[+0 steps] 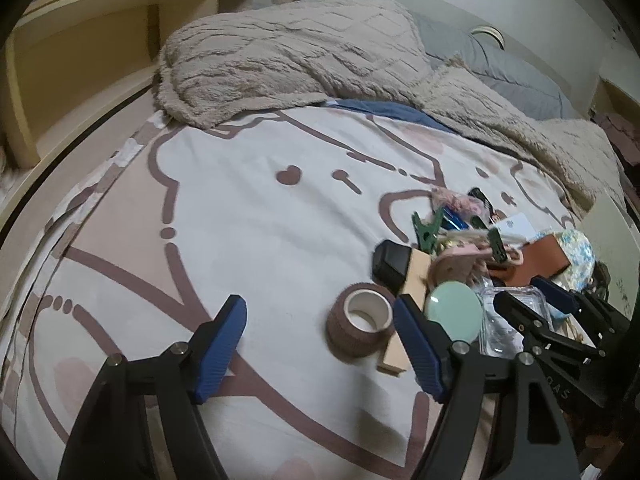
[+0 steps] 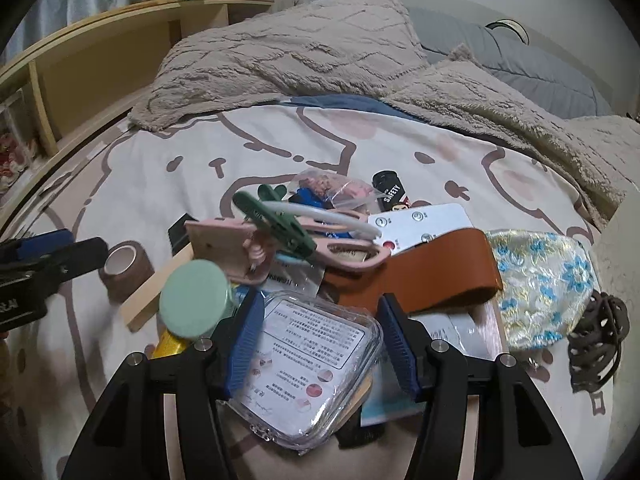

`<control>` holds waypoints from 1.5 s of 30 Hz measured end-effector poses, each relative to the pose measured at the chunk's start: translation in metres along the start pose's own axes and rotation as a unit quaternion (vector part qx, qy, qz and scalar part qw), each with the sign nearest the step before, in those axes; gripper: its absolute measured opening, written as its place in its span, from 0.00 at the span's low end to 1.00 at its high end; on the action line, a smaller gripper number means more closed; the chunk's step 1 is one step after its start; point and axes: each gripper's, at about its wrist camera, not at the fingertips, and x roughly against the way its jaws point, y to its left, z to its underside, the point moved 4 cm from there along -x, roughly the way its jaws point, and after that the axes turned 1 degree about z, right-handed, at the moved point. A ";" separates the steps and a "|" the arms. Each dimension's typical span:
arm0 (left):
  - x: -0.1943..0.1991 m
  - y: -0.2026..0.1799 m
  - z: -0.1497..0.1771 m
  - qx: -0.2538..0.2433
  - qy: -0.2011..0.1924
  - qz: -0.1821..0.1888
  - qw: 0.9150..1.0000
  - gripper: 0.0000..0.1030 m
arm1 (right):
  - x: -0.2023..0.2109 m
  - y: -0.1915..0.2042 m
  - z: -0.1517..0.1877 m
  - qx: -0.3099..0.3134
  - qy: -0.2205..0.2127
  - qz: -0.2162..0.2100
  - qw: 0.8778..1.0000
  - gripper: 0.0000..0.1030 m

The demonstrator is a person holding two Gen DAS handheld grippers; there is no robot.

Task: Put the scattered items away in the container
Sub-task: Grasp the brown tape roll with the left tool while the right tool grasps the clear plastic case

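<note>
A pile of small items lies on the bed. My left gripper [image 1: 320, 340] is open and empty, just left of a brown tape roll [image 1: 362, 326]. My right gripper [image 2: 320, 328] is open, its fingers either side of a clear plastic pouch [image 2: 316, 364] with a printed label, not closed on it. Around it lie a mint-green round lid [image 2: 194, 298], a wooden block [image 2: 152, 292], a pink phone holder [image 2: 224, 246], green clips [image 2: 280, 224], a brown leather piece [image 2: 432, 268], a floral pouch [image 2: 544, 280] and a brown hair claw [image 2: 596, 344]. I cannot make out the container for certain.
A cartoon-print sheet [image 1: 240, 208] covers the bed. A beige fluffy blanket [image 1: 288, 56] and grey pillows [image 1: 500, 68] lie at the far end. A wooden shelf unit [image 1: 80, 48] stands at the left. A black tube [image 2: 390, 188] and a white card [image 2: 420, 220] lie behind the pile.
</note>
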 end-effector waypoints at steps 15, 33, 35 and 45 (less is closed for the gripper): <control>-0.025 -0.020 0.009 -0.036 0.034 0.002 0.999 0.64 | 0.019 -0.004 0.023 -0.006 -0.017 -0.005 1.000 0.58; -0.019 -0.016 0.011 -0.011 0.038 0.022 0.999 0.42 | 0.025 0.008 0.047 0.000 0.007 -0.043 0.999 0.63; -0.015 -0.014 0.011 -0.007 0.037 0.020 0.999 0.42 | 0.027 0.008 0.049 -0.002 0.005 -0.046 0.999 0.63; -0.002 -0.013 0.014 0.002 0.032 0.022 0.999 0.42 | 0.042 0.009 0.059 0.000 -0.011 -0.049 0.999 0.49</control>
